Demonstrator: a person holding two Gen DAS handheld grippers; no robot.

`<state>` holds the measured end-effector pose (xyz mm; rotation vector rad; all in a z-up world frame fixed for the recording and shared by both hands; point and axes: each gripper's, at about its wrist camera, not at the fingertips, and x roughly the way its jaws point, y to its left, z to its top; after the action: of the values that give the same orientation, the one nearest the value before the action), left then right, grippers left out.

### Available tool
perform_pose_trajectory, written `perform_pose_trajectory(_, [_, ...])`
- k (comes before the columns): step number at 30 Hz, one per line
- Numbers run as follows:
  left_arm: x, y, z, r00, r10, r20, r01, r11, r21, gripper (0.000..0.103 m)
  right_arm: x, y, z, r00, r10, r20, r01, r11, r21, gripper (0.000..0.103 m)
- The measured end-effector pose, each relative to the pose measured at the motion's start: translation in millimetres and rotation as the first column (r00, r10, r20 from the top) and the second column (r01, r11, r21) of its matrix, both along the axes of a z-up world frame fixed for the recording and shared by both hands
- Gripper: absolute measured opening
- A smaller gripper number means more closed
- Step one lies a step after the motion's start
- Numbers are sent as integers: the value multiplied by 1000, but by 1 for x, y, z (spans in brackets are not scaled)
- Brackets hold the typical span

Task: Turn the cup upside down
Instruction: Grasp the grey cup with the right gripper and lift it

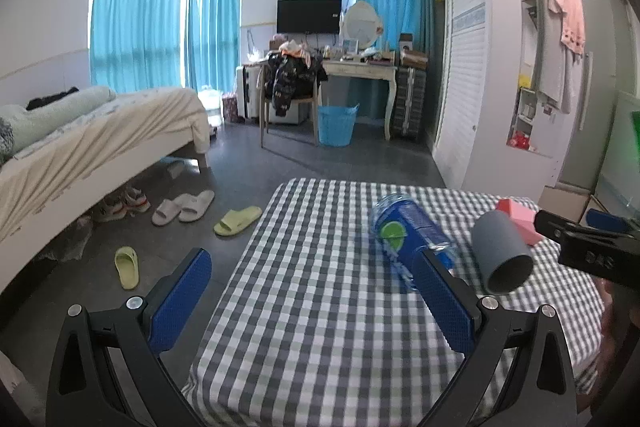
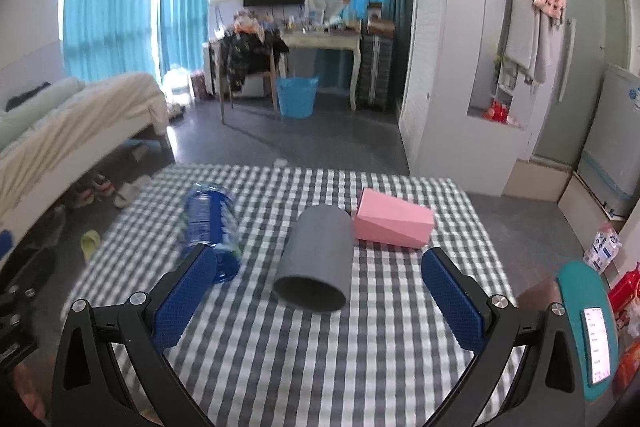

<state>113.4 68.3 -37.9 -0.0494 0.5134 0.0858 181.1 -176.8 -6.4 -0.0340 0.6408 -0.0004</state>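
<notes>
A grey cup (image 2: 316, 259) lies on its side on the checkered tablecloth (image 2: 320, 355), its open mouth toward me. My right gripper (image 2: 316, 267) is open, its blue pads either side of the cup, apart from it. In the left wrist view the cup (image 1: 502, 255) lies at the right, and my left gripper (image 1: 314, 263) is open and empty over the table's left part. The right gripper's black body (image 1: 592, 247) shows at the far right there.
A blue-labelled water bottle (image 2: 210, 223) lies on its side left of the cup; it also shows in the left wrist view (image 1: 412, 239). A pink box (image 2: 394, 221) lies behind the cup on the right. A bed (image 1: 92, 139), slippers (image 1: 182, 207) and floor lie left of the table.
</notes>
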Motion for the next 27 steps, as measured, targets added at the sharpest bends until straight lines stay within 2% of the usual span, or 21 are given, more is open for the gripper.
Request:
perform_pose_trajectory(4, [19, 7, -16, 999, 11, -37, -11, 1000, 2, 103, 48, -1, -27, 996, -13, -83, 14, 1000, 12, 102])
perform_pose_trajectory(9, [38, 11, -32, 997, 14, -82, -14, 1000, -1, 103, 85, 0, -62, 983, -8, -185, 11, 1000, 20, 94])
perform_pose_trajectory(11, [44, 11, -37, 995, 9, -96, -9, 1000, -2, 103, 91, 1, -73, 977, -11, -213, 16, 1000, 21, 83])
perform_pose_trajectory(12, [46, 12, -39, 995, 5, -101, -6, 1000, -5, 103, 94, 0, -77, 974, -12, -225, 18, 1000, 25, 82])
perform_pose_trajectory(15, [48, 10, -42, 993, -4, -116, 3, 1000, -8, 103, 98, -2, -86, 969, -22, -248, 29, 999, 24, 73])
perform_pose_trajectory(21, [40, 8, -37, 993, -17, -114, 15, 1000, -14, 103, 89, -8, -90, 965, -21, -261, 35, 998, 51, 73])
perform_pose_trajectory(27, [20, 4, -21, 996, -42, -83, 39, 999, -35, 103, 47, -7, -91, 960, 0, -281, 21, 997, 71, 73])
